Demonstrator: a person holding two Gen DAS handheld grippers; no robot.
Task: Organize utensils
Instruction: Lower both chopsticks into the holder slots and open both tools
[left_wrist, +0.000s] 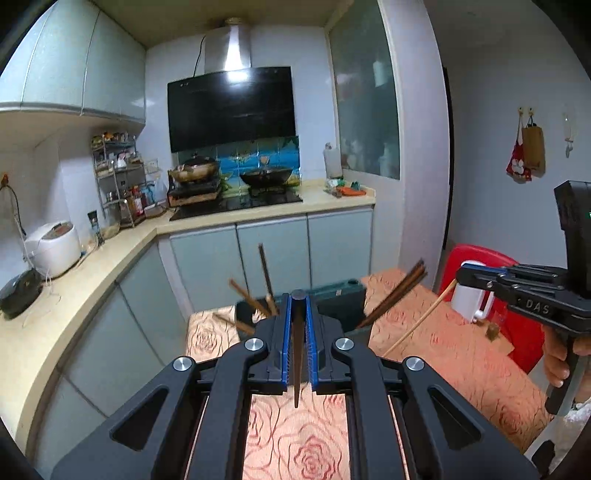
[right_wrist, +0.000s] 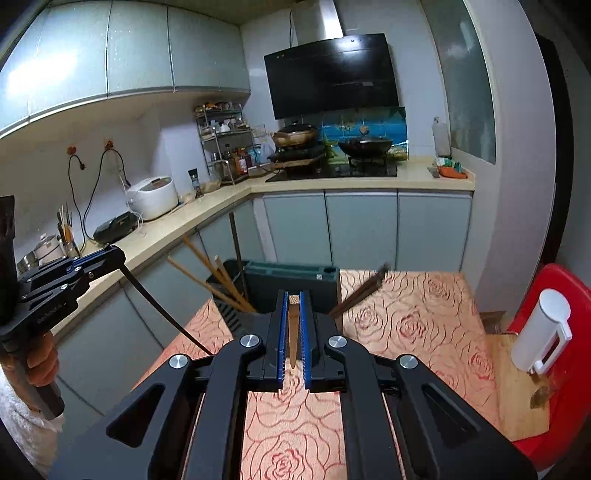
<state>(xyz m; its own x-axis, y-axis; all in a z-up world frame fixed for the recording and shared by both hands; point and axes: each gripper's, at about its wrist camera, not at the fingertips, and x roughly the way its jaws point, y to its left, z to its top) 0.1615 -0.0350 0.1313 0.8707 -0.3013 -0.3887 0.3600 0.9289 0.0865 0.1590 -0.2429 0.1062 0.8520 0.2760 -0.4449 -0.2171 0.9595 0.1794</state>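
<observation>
The left claw (left_wrist: 297, 325) is pinching a dark chopstick (left_wrist: 297, 369), and the right claw (right_wrist: 293, 325) is pinching a light chopstick (right_wrist: 292, 332). Both hang in the air above the desk (right_wrist: 406, 314) with the rose cloth. The dark holder (right_wrist: 288, 284) stands at the far end with more chopsticks (right_wrist: 218, 273) leaning in it. Each stick is thin and held near one end, so it could swing or slip out. It might also bump the leaning sticks and miss the hole.

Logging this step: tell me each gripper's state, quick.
Left gripper: shut on a dark chopstick.
Right gripper: shut on a light chopstick.
</observation>
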